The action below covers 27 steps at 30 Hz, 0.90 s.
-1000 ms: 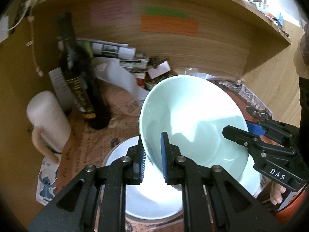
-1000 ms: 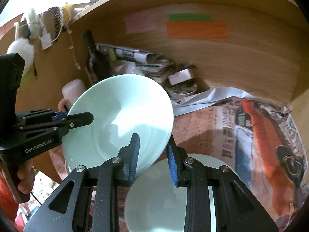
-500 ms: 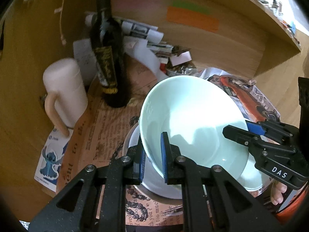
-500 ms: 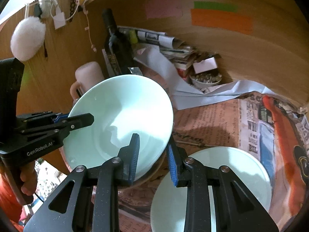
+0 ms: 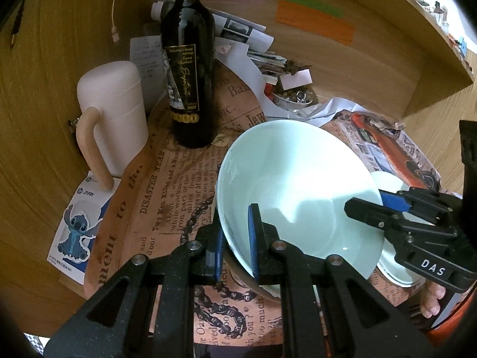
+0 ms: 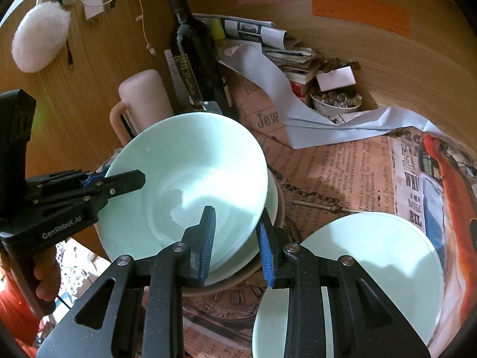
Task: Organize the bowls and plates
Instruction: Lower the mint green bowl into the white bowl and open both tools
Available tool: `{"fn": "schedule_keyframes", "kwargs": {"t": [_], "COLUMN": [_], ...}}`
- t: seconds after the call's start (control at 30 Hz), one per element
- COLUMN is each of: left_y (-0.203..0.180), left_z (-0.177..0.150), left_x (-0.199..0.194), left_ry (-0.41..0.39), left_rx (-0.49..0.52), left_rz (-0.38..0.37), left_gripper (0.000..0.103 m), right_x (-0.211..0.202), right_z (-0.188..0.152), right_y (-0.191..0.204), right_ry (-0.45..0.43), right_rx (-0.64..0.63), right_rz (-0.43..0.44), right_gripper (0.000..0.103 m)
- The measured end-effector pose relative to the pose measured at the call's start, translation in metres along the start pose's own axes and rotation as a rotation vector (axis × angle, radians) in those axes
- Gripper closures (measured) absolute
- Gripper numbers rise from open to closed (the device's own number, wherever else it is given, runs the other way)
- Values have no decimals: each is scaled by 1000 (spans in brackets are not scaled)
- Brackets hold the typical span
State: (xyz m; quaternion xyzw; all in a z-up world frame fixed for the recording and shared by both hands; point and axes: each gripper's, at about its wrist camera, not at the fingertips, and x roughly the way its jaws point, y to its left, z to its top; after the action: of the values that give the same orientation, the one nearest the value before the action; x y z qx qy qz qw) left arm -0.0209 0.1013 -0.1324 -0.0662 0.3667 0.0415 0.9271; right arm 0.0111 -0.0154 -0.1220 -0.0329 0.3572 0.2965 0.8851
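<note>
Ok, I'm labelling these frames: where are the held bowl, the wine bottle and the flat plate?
held bowl [image 5: 301,191], left wrist view, on its pale green inner wall.
wine bottle [image 5: 186,59], left wrist view, on the dark body above the label.
flat plate [image 6: 372,256], right wrist view, on its bare upper face.

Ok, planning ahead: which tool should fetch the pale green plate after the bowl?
Right. The round pale green plate lies beside the right tool; the left tool grips the pale green bowl farther away.
</note>
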Motion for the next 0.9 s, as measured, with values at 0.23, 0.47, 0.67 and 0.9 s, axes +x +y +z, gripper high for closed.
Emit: {"fn": "schedule_keyframes", "kwargs": {"t": [0.23,0.47,0.67,0.9], "left_y": [2,-6,-23,-8], "left_z": [-1,-3,-1,4], "left_x": [5,5,6,-7], "left_ry": [6,-1,-41,-65], "left_rx": [-3,48,145,81], "left_rz": [-3,47,133,85], "left_gripper": [90,89,85,80], "right_x": [0,-3,-6,-4], "right_z": [1,2,1,2], "right_y": [3,6,10,6], "right_ry": [-9,-25,-42,-35], "right_rx": [-21,-55,-95,-69], "right_rz": [-24,-71,-94,-87], "right_gripper": [78,75,75,75]}}
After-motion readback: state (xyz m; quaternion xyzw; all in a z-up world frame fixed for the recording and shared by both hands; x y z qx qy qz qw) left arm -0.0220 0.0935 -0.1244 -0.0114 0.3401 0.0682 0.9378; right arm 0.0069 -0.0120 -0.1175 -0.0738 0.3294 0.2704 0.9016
